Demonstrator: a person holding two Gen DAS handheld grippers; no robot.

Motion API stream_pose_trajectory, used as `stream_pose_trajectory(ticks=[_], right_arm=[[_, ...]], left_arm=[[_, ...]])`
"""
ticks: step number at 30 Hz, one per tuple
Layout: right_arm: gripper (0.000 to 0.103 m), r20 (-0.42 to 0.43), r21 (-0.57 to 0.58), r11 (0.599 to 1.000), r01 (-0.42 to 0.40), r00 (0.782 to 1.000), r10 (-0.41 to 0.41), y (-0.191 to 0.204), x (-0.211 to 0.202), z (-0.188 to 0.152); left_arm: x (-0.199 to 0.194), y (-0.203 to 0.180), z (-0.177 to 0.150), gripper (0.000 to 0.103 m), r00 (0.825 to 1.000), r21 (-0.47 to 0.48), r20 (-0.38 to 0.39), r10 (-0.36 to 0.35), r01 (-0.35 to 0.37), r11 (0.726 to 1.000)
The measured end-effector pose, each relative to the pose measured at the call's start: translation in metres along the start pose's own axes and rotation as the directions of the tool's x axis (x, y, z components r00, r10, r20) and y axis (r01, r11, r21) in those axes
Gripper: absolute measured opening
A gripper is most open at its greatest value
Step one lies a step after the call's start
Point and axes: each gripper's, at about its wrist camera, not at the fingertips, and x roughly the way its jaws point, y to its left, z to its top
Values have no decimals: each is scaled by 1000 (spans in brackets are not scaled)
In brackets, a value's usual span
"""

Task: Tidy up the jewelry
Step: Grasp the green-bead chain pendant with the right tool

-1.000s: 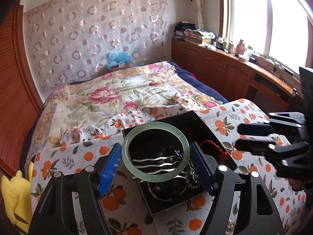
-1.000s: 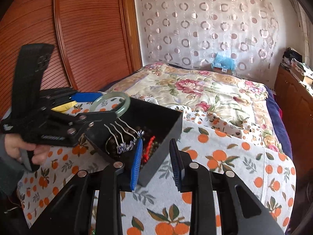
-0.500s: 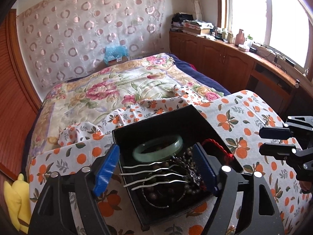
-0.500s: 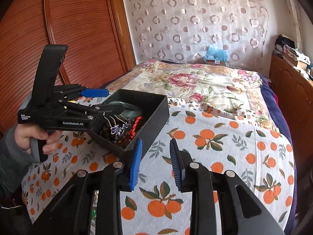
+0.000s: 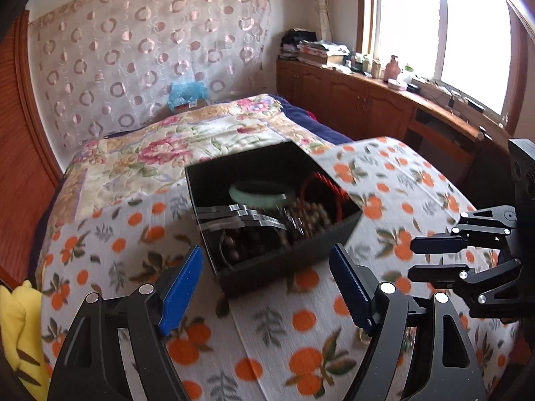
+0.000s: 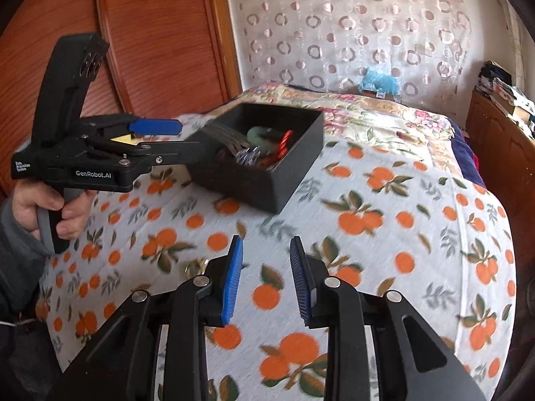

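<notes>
A black open box (image 5: 287,267) sits on a white cloth printed with oranges (image 5: 394,180), spread over the near end of a bed. Inside the box lie a pale green bangle (image 5: 262,193), a red cord bracelet (image 5: 317,183), strands of dark beads (image 5: 240,247) and a few silver wavy hairpins (image 5: 240,215), all heaped together; the blur hides finer detail.

The left claw (image 5: 267,287) hangs just near of the box with its blue pads spread wide. Its jaws have just been opening, and nothing is between them but the near wall of the box and the cloth. In the right wrist view the same left claw (image 6: 174,140) reaches in from the left, its tips at the left edge of the box, with a hand (image 6: 50,207) in a grey sleeve gripping its handle.

The right claw (image 6: 264,277) hovers over bare cloth, near of the box and apart from it, its pads partly open and empty. In the left wrist view it (image 5: 438,257) shows at the right edge, well to the right of the box.

A small gold-coloured piece (image 6: 195,267) lies on the cloth just left of the right claw's left finger. Farther off lie a floral quilt (image 5: 174,147) and a blue bundle (image 5: 187,92) against a circle-patterned curtain (image 5: 133,50). A wooden cabinet (image 5: 367,107) cluttered with bottles runs under the window on the right, a yellow cushion (image 5: 16,327) peeks in at the near left, and a ribbed wooden panel (image 6: 150,33) stands on the left.
</notes>
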Motion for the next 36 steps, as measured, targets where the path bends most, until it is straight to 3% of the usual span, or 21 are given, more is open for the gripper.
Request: stream_pose_trajectory(ticks=[13,20,22,27,28,30,36], right_arm=[[32,-104,-26,996,-83,991,80,40,15,-19],[31,-139,-84,996,-34,990,22,54,22,-20],[25,-140,-116,993,1,990,-17,57,22,-20],[24,-134,-190,980,55,988,-81,64,23,-21],[23,-132,-196,979,59,987,-86,65,23,-21],[12,-134,-191,980,49,988,-76,63,22,-21],[9,-129,-184,982,38,990,-62,54,20,-17]], left_arm=[[-15,6,-48,74,998,-40,-58,-29,26,999],[-16,5,-56,74,997,-52,-69,-42,38,998],[-16,5,-56,74,997,-52,-69,-43,40,998],[-15,5,-56,74,996,-56,-70,-48,44,997],[-15,4,-56,74,996,-56,-71,-48,45,997],[-15,4,-56,74,996,-56,-72,-51,47,997],[-4,-11,-50,74,994,-23,-90,-70,68,997]])
